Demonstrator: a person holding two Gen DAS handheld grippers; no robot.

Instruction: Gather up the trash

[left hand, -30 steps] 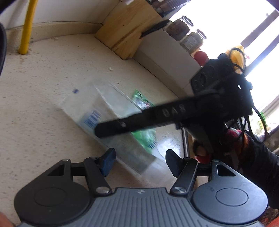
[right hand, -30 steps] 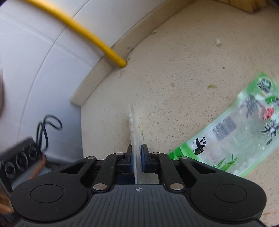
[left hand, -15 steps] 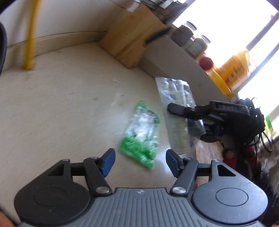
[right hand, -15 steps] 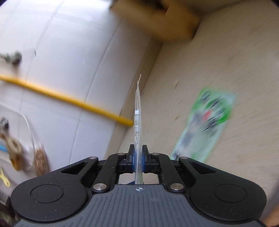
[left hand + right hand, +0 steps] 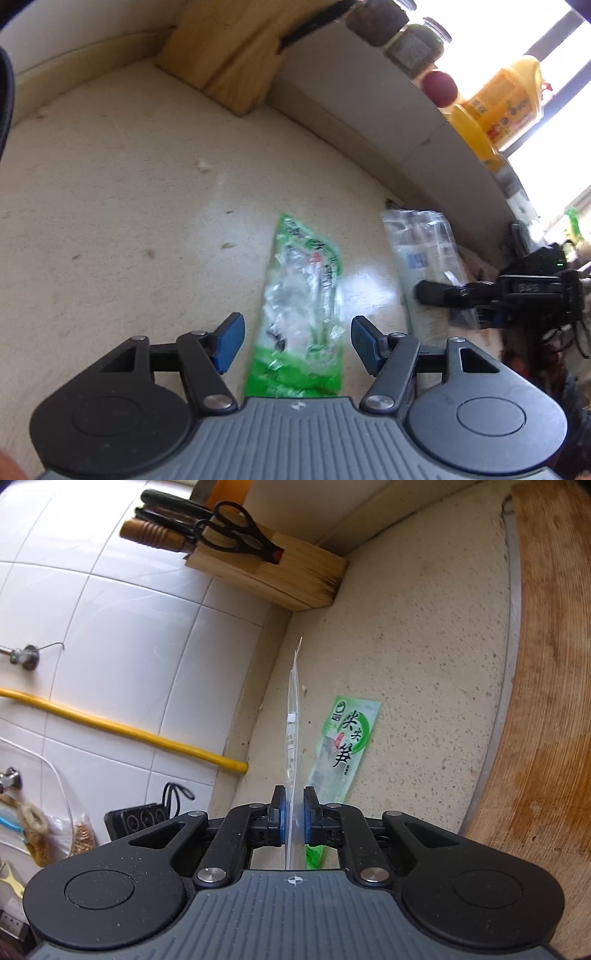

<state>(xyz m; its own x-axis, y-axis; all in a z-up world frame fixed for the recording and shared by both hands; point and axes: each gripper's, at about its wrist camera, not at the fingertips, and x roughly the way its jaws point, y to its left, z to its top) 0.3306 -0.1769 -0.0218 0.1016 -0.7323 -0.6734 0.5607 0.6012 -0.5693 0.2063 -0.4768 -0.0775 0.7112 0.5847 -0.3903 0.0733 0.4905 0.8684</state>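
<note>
A green and clear snack wrapper [image 5: 301, 306] lies flat on the beige counter, its near end between the blue pads of my open left gripper [image 5: 291, 341]. The same wrapper [image 5: 341, 746] shows in the right wrist view, just right of the held bag. My right gripper [image 5: 294, 821] is shut on a clear plastic bag [image 5: 292, 738], seen edge-on and standing upright. In the left wrist view that clear bag [image 5: 424, 258] hangs to the right of the green wrapper with the right gripper [image 5: 436, 293] clamped on its lower part.
A wooden knife block [image 5: 269, 576] with scissors stands at the counter's back corner. A wooden cutting board [image 5: 546, 701] lies along the right. Jars and a yellow bottle [image 5: 495, 99] line a ledge. A yellow hose [image 5: 122, 731] runs along the tiled wall.
My right gripper has carried the clear bag off the counter and to the right, uncovering the green wrapper. My left gripper has moved in so the wrapper sits between its pads.
</note>
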